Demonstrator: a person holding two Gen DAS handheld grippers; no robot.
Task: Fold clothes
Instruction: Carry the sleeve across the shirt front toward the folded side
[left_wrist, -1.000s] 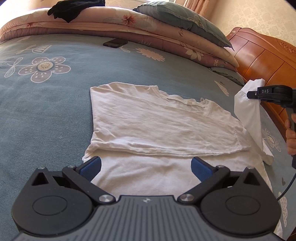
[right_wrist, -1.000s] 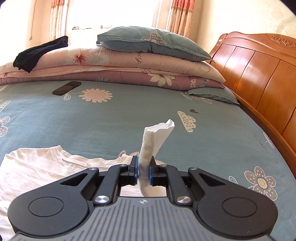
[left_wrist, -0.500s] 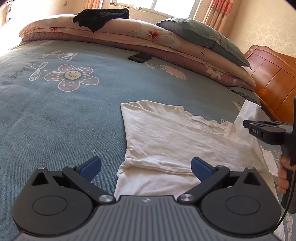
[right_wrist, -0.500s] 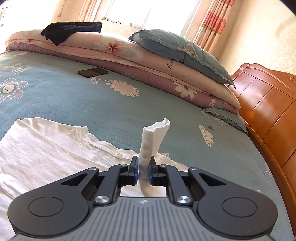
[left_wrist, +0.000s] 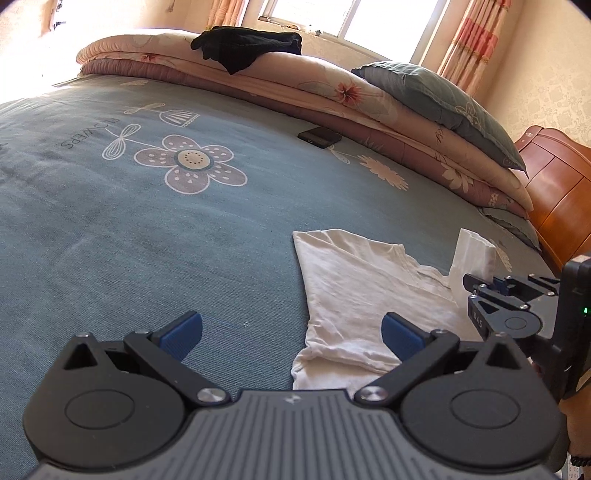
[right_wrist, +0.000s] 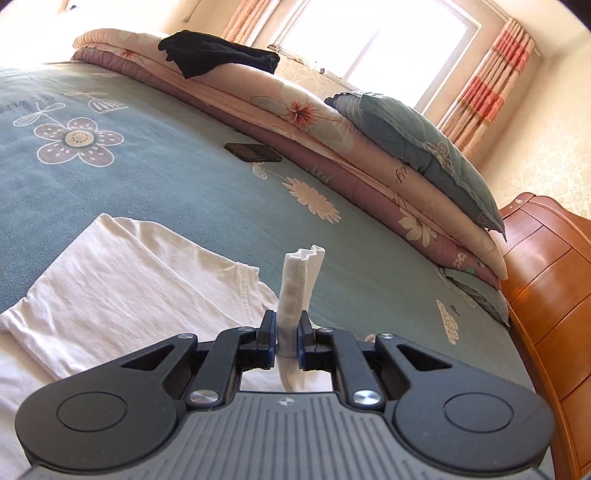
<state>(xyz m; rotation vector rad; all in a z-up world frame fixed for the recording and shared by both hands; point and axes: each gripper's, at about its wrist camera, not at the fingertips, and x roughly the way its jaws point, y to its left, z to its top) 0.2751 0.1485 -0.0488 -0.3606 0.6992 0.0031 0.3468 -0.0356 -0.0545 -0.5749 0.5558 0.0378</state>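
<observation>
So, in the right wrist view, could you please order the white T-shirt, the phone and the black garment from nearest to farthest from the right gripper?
1. White T-shirt: clamped in the right gripper.
2. Phone: mid-bed, ahead.
3. Black garment: atop the far quilts.

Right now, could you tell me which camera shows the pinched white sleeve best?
The right wrist view: the sleeve stands centred in the shut right tool. The left wrist view shows it small at the right edge.

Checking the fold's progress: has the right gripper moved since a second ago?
Yes. The right gripper carried the sleeve leftward over the white T-shirt, away from the headboard.
</observation>
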